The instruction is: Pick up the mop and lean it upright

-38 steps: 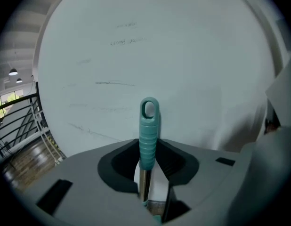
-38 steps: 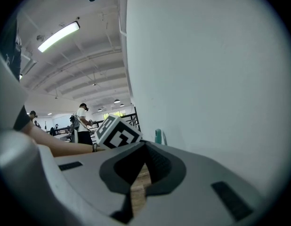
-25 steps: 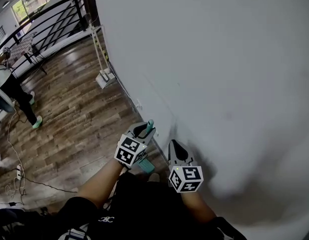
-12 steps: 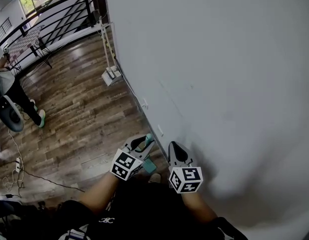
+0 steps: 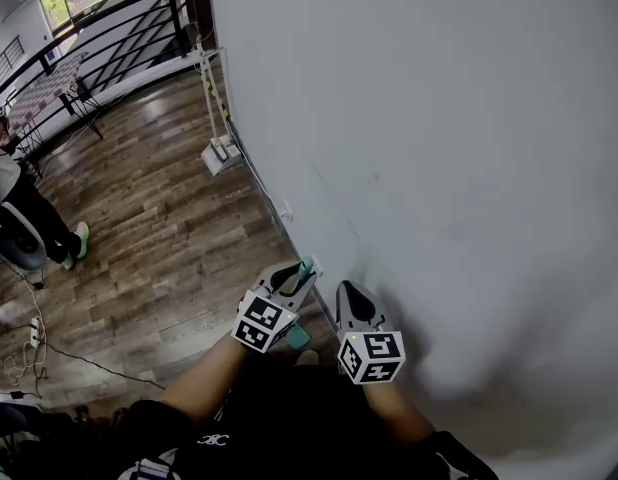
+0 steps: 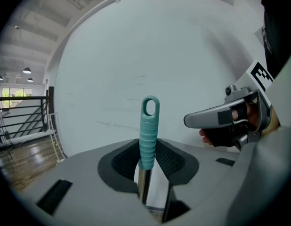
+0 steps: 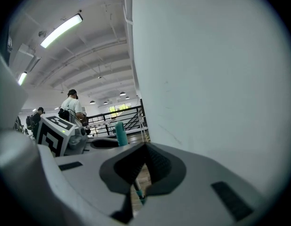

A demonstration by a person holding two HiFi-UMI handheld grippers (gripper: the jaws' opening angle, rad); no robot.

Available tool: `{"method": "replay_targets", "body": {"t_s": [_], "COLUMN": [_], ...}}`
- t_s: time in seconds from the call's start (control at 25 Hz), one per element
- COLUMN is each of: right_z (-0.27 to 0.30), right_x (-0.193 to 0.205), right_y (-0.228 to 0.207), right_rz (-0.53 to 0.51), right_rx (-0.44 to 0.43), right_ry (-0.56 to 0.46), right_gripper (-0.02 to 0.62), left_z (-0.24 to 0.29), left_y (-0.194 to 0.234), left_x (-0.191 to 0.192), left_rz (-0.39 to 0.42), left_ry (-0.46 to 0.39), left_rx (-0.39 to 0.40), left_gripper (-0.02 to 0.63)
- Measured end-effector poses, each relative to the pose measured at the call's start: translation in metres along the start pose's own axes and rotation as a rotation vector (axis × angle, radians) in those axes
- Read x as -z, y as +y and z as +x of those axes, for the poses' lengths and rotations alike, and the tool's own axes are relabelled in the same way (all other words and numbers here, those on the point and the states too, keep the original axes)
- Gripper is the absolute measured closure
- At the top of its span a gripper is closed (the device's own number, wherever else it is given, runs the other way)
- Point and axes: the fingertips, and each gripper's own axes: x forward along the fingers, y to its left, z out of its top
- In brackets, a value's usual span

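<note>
The mop's teal ribbed handle with a hanging loop stands upright on its metal shaft, close to the white wall. My left gripper is shut on it just below the teal grip. In the head view the left gripper holds the handle top, and a teal part of the mop shows below it. My right gripper hovers just right of it by the wall, jaws together and empty. From the right gripper, the handle rises to the left.
Wooden plank floor runs along the wall. A white pole on a small base stands further along the wall. A black railing closes the far side. A person stands at the left, with cables on the floor.
My left gripper has carried the mop handle a little to the right, nearer the wall. The right gripper has stayed put. The person at the left has shifted.
</note>
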Motion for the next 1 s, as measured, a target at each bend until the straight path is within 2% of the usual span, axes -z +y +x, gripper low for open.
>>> {"method": "replay_targets", "body": {"t_s": [0.24, 0.4, 0.48, 0.68, 0.72, 0.76, 1.0], "right_z": [0.000, -0.005, -0.010, -0.021, -0.022, -0.023, -0.019], "right_x": [-0.005, -0.011, -0.015, -0.021, -0.022, -0.022, -0.025], "right_y": [-0.017, -0.024, -0.030, -0.041, -0.042, -0.042, -0.040], "right_rz": [0.005, 0.006, 0.007, 0.013, 0.014, 0.015, 0.014], "right_rx": [0.022, 0.037, 0.046, 0.077, 0.078, 0.078, 0.048], "right_ry": [-0.019, -0.028, -0.034, -0.043, -0.045, -0.046, -0.048], "right_gripper": [0.583, 0.583, 0.583, 0.583, 0.583, 0.583, 0.583], "left_z": [0.039, 0.059, 0.062, 0.055, 0.052, 0.049, 0.030], "left_y": [-0.002, 0.004, 0.004, -0.005, -0.006, -0.005, -0.007], "left_x": [-0.002, -0.010, -0.022, -0.044, -0.044, -0.044, -0.040], "left_rz": [0.010, -0.072, -0.100, -0.073, -0.068, -0.069, -0.149], "left_ry": [0.019, 0.075, 0.066, 0.037, 0.045, 0.051, 0.083], "left_rx": [0.047, 0.088, 0.082, 0.048, 0.031, 0.014, -0.041], "left_gripper": [0.495, 0.491, 0.487, 0.471, 0.516, 0.610, 0.611]}}
